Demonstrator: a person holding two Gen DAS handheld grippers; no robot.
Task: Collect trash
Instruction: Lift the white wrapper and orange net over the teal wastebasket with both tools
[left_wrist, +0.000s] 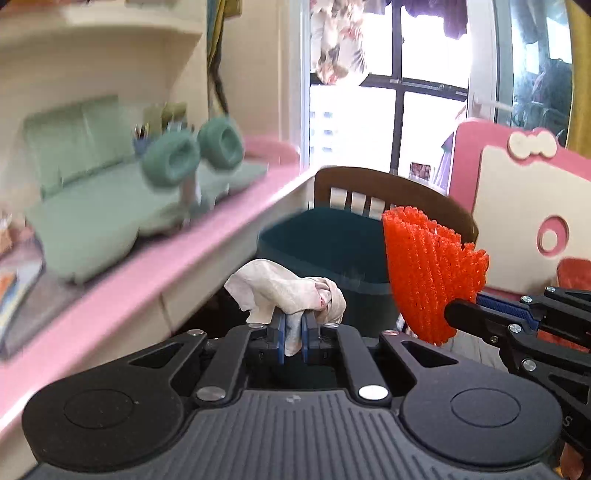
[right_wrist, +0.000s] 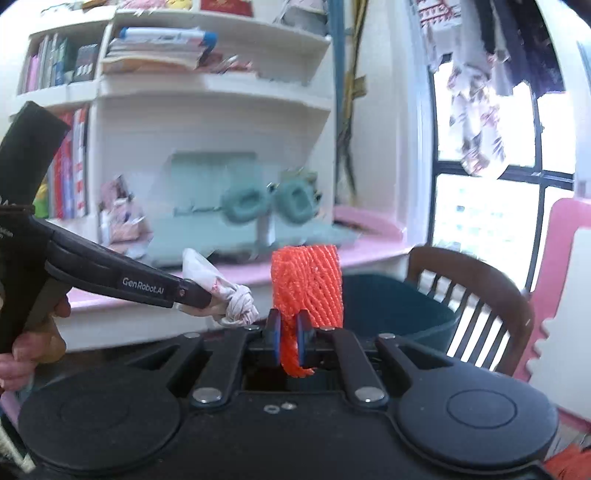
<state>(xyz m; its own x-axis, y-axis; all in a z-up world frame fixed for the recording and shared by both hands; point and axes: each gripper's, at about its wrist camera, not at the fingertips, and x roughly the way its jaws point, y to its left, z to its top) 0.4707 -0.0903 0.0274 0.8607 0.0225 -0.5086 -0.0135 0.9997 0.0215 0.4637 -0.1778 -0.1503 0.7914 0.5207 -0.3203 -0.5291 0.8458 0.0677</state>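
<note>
Just short of the dark teal bin (left_wrist: 325, 251), both grippers carry trash toward it. The left gripper (left_wrist: 293, 330) is clenched on a crumpled white tissue (left_wrist: 288, 291), most of the wad bulging above its blue pads. The right gripper (right_wrist: 290, 341) is clamped on an orange foam fruit net (right_wrist: 306, 284), which stands upright above its fingers with a short tail hanging below them. In the right wrist view the tissue (right_wrist: 229, 295) rides just left of the net, both on the near side of the bin (right_wrist: 391, 306), whose open mouth sits in front of a brown wooden chair (right_wrist: 476, 295) and beside the pink desk edge (left_wrist: 147, 273).

The step in hand looks like the carry and drop. To do it well, each piece should be brought fully over the bin's mouth before its jaws open, since both are light and could drift or catch on the rim. Lowering them close to the opening would help. The tissue may cling to the pads, so a wide opening seems wise. Both views are blurred, so the bin's contents cannot be made out.
</note>
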